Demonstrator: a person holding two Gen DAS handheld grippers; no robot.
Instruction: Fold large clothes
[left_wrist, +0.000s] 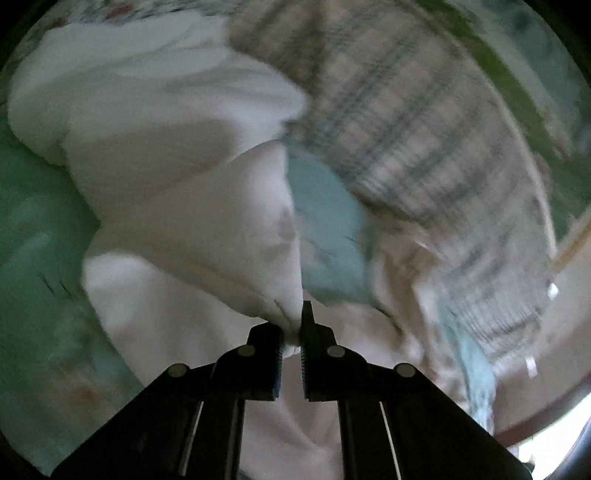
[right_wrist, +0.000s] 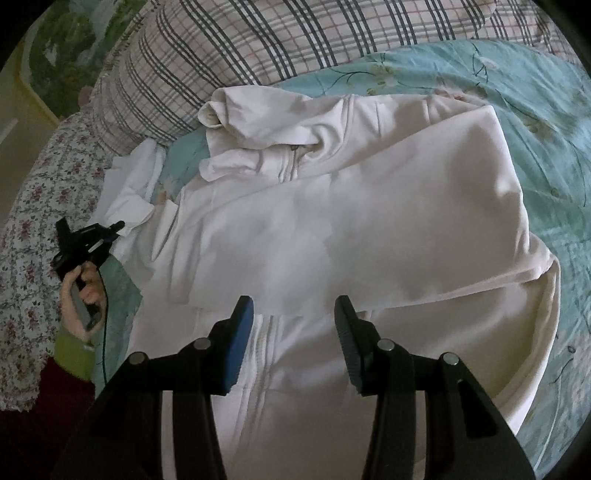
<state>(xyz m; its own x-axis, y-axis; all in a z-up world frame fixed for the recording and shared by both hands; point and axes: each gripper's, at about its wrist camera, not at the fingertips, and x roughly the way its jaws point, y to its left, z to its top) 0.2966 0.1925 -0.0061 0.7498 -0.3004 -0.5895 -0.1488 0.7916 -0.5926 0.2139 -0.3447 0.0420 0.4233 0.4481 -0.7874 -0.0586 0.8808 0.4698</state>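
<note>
Black right tongs (right_wrist: 293, 321) spread apart, hovering over large white zip-front fabric garment (right_wrist: 332, 229) on teal floral quilt (right_wrist: 546, 155); black left tongs (left_wrist: 293, 328) clamped on its cuff (left_wrist: 284, 314), beside plaid pillow (right_wrist: 229, 48).

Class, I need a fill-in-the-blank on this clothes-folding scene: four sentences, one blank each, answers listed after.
1. The left gripper is shut on a fold of the white ____.
2. The right gripper's jaws are ____.
3. The jacket lies on a ____ floral quilt.
4. The pillow behind the jacket has a ____ pattern.

Answers: jacket; open; blue; plaid
</note>
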